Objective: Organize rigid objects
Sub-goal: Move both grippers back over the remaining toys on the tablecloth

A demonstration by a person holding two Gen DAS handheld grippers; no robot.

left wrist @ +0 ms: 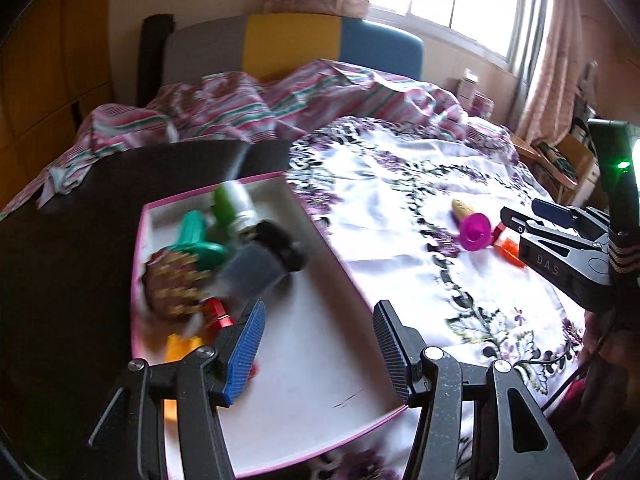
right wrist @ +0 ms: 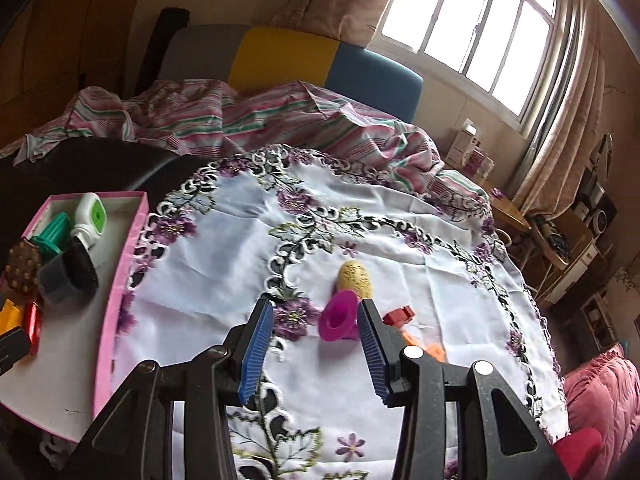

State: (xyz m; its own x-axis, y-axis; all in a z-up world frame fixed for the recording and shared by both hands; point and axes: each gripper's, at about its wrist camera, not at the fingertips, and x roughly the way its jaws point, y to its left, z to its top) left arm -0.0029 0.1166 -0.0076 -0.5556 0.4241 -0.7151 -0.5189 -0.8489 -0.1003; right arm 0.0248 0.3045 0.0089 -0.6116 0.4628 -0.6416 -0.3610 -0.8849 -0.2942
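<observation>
A pink-rimmed white tray point(left wrist: 320, 364) point(right wrist: 116, 292) holds a green-and-white bottle point(left wrist: 234, 208) point(right wrist: 91, 216), a teal piece point(left wrist: 196, 240), a grey cup point(left wrist: 256, 268) point(right wrist: 58, 280), a brown studded piece point(left wrist: 172, 288) and a red tube point(left wrist: 218, 312). My left gripper point(left wrist: 318, 344) is open and empty over the tray. On the embroidered cloth point(right wrist: 224, 280) lie a magenta cup point(right wrist: 338, 316) point(left wrist: 474, 234), a yellow egg-shaped piece point(right wrist: 354, 276), a red piece point(right wrist: 400, 314) and an orange piece point(right wrist: 434, 350). My right gripper point(right wrist: 316, 346) point(left wrist: 516, 220) is open, just short of the magenta cup.
The cloth covers a round table beside a bed with a striped sheet point(right wrist: 240, 116). A dark surface point(left wrist: 60, 280) lies under the tray. A window point(right wrist: 480, 24), curtains and cluttered shelves point(right wrist: 580, 232) stand at the right. A pink cushion point(right wrist: 600, 392) sits at lower right.
</observation>
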